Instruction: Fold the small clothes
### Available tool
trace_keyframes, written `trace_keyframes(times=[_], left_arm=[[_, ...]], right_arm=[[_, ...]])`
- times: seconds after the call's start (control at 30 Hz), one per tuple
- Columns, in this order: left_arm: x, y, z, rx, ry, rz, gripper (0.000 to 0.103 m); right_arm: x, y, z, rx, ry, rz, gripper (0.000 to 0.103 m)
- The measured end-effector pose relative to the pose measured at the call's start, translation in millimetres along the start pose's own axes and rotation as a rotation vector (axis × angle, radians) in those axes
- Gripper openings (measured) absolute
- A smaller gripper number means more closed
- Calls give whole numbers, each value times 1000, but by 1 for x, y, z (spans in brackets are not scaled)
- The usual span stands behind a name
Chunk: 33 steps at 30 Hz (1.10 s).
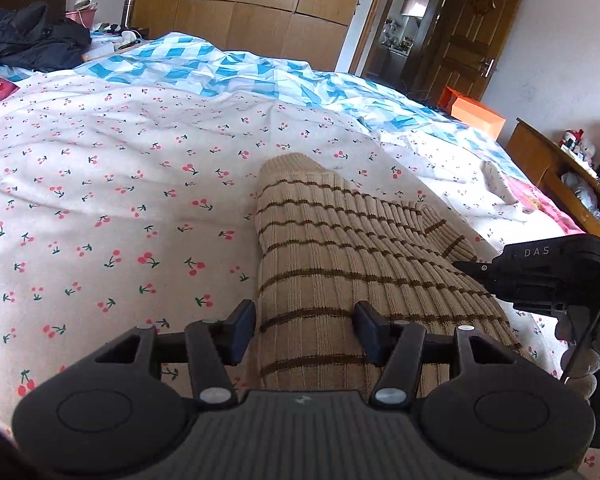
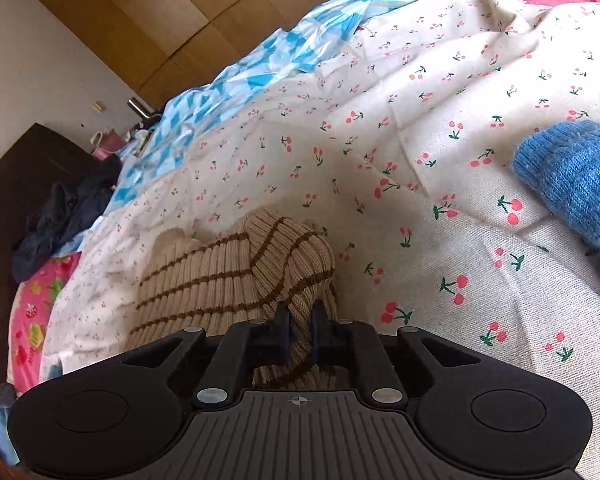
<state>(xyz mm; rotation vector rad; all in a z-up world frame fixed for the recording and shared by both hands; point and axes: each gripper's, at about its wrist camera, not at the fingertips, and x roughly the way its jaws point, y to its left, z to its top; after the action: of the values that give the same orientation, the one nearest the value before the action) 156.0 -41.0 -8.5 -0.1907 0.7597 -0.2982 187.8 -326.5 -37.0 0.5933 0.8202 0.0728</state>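
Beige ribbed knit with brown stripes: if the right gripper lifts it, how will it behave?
The beige ribbed knit garment with brown stripes is probably floppy: it already folds and bunches where the right gripper pinches it. Likely light and drapey. The ribbed texture should grip rather than slip. The left gripper straddles it, open.

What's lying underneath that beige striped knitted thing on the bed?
The beige striped knit rests on a cherry-print sheet, which shows all around it. Whatever lies directly beneath the knit is covered. One edge is pinched in the right gripper; the left gripper is open around it.
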Motion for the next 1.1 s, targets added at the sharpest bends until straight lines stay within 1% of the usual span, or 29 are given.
trace_keyframes(times=[0.1,0.2,0.27,0.33,0.4,0.47,0.53,0.57,0.6,0.67,0.7,0.73,0.83,0.87,0.93,1.0,1.03,1.1], left_arm=[[-10,-1,0,10,-15,-1,59],[-24,-4,0,33,-46,8,59],[-32,-5,-2,50,-55,22,59],[-37,-5,-6,63,-50,34,59],[-35,-4,-14,79,-14,48,59],[-26,-4,-21,89,56,77,59],[-20,-2,-30,78,107,80,59],[-20,0,-33,68,120,77,59],[-22,0,-35,62,126,72,59],[-30,0,-37,63,121,76,59],[-34,0,-37,64,118,77,59],[-38,0,-38,61,117,78,59],[-44,-1,-41,58,128,84,59],[-45,-1,-43,62,132,90,59],[-45,-2,-48,74,151,96,59],[-46,-4,-52,85,164,101,59],[-48,-5,-53,92,167,102,59],[-53,-7,-54,106,163,105,59]], right_arm=[[-12,3,2,-23,-3,-10,16],[-34,13,-3,-67,-53,-41,16],[-52,26,-13,-125,-83,-57,16],[-69,40,-28,-188,-92,-38,16],[-79,52,-48,-244,-69,0,16],[-78,55,-66,-270,-13,25,15],[-63,50,-81,-287,55,-48,13],[-53,44,-86,-281,82,-91,9],[-50,40,-87,-268,90,-111,6],[-57,39,-88,-235,77,-108,8],[-65,43,-87,-237,58,-98,15],[-73,48,-87,-246,36,-94,16],[-92,62,-95,-295,-11,-99,16],[-95,63,-98,-304,-15,-102,16],[-92,61,-106,-304,9,-122,16],[-80,53,-111,-280,71,-166,15],[-77,49,-115,-270,83,-189,14],[-83,50,-120,-271,68,-190,15]])
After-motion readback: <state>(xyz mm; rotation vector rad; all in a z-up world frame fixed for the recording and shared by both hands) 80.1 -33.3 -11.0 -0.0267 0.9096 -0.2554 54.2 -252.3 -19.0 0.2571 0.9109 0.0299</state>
